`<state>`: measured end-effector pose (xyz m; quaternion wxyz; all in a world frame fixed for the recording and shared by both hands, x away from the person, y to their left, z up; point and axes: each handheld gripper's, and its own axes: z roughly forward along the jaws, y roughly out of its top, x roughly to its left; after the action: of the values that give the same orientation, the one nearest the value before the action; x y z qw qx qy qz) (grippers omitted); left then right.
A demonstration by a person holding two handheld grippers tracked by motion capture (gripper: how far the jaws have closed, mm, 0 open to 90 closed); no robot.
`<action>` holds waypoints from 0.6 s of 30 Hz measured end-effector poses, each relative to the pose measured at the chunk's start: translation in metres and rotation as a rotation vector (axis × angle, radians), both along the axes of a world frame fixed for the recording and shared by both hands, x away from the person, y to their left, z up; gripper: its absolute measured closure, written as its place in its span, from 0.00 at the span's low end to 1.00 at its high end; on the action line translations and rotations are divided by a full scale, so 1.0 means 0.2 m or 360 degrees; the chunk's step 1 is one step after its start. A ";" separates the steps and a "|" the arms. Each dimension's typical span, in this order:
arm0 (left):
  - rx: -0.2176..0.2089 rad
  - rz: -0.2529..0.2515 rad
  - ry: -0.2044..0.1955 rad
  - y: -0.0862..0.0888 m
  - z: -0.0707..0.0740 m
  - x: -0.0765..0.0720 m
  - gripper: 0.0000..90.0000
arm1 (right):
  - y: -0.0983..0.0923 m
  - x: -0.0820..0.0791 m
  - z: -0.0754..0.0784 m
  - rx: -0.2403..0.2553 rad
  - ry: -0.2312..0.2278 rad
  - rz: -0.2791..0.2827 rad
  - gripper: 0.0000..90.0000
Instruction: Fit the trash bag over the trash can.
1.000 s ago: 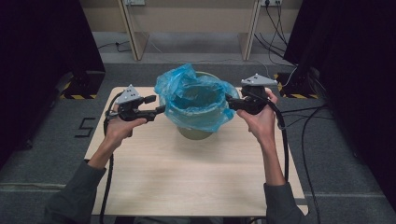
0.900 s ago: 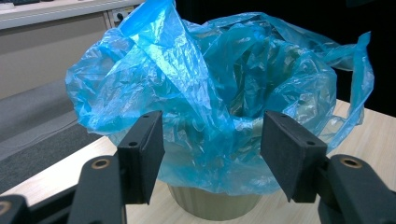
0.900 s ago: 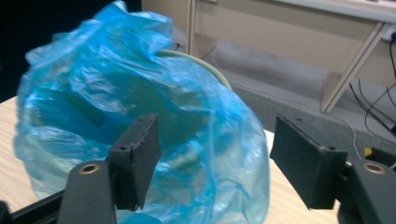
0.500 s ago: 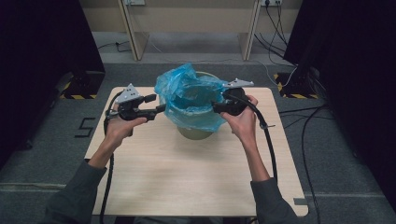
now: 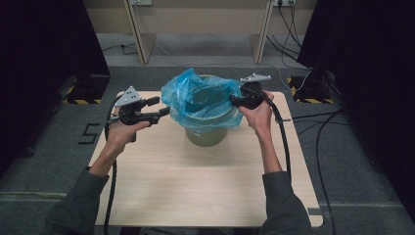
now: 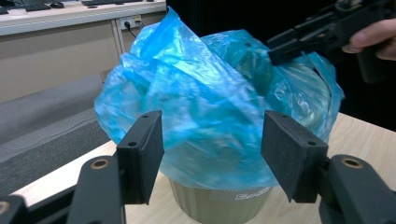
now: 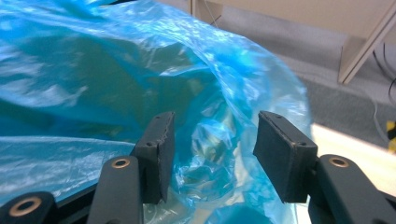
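High view, L to R: left gripper (image 5: 164, 111) sits left of centre, held in the person's left hand (image 5: 122, 134), jaws apart w/ nothing between them, tips just beside the blue plastic bag (image 5: 195, 100) at its left edge; can't tell if they touch it. Left gripper view: both black pads frame the bag in lower frame, gap wide, bag beyond them, not pinched.

Centre of frame: bag lines a grey-green bin (image 5: 205, 136), draped over the rim and bunched up at upper left. Bin stands upright on the light wood table (image 5: 195, 191), toward its far edge.

Right of centre: right gripper (image 5: 234, 101) in the right hand (image 5: 257, 116), tips at the bag's right rim. Its jaws have just been closing. Right gripper view: pads at medium width w/ crumpled bag film between them, pads not yet pressing on it. Left gripper view also shows that gripper upper right, tips against the bag top.

Cables trail from both grippers toward the bottom of the frame.
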<state>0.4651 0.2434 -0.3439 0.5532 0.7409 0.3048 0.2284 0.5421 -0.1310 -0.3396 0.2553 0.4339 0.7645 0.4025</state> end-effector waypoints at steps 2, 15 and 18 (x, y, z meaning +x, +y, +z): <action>-0.0004 0.0010 0.0007 0.01 0.00 0.01 0.43 | -0.01 0.03 0.01 -0.0009 -0.0005 -0.0001 0.49; -0.0023 0.0031 0.0051 0.00 -0.03 0.05 0.41 | 0.22 -0.33 0.12 -0.0051 -0.0131 0.0056 0.36; -0.0019 0.0031 0.0043 0.00 -0.03 0.05 0.41 | 0.26 -0.35 0.07 -0.0072 -0.0078 0.0055 0.36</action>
<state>0.4742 0.2440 -0.3491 0.5511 0.7376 0.3209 0.2219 0.4726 -0.0795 -0.3249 0.2767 0.4047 0.7744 0.4001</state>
